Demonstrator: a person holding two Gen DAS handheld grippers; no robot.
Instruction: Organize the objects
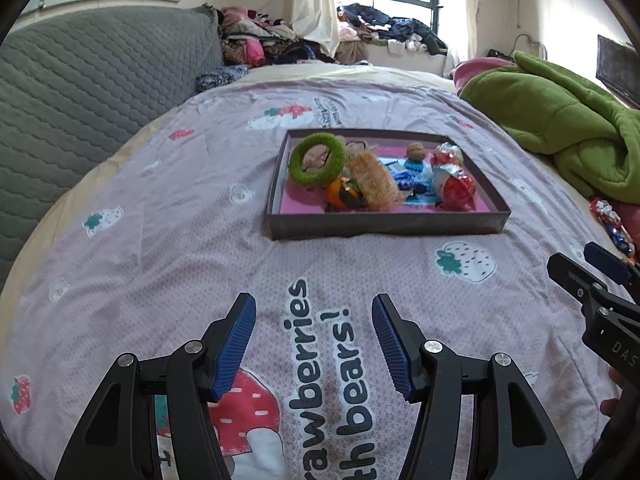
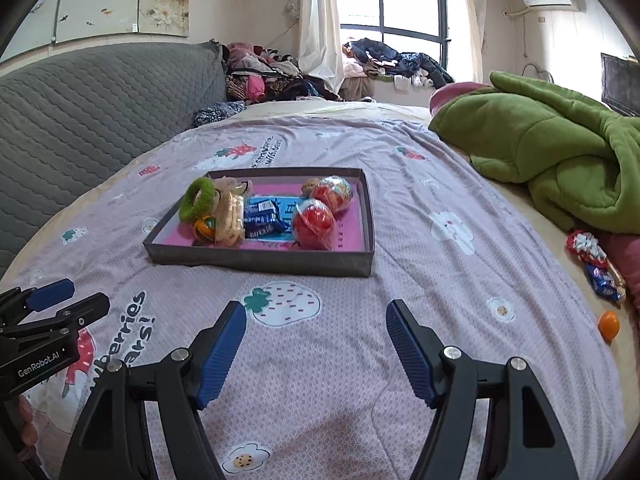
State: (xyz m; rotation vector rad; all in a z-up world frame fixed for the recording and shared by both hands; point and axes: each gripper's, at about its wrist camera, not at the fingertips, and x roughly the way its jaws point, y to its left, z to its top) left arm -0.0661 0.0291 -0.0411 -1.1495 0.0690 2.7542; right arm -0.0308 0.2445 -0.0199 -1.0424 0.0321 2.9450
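Both views are fisheye cameras riding on hand-held grippers, looking forward and downward along their own two blue-padded black fingers across a bed covered by a pale lilac quilt printed with strawberries. The left wrist view sits low over the quilt's near edge, facing the window wall, with the shallow dark grey cardboard tray with a pink floor slightly right of centre and fairly near. The right wrist view stands just beside it, to the right, facing the same way; the tray falls left of centre. They share the tray, the quilt, the grey quilted headboard, the rumpled green fleece blanket and the window. Each catches the other gripper at its inner side edge.
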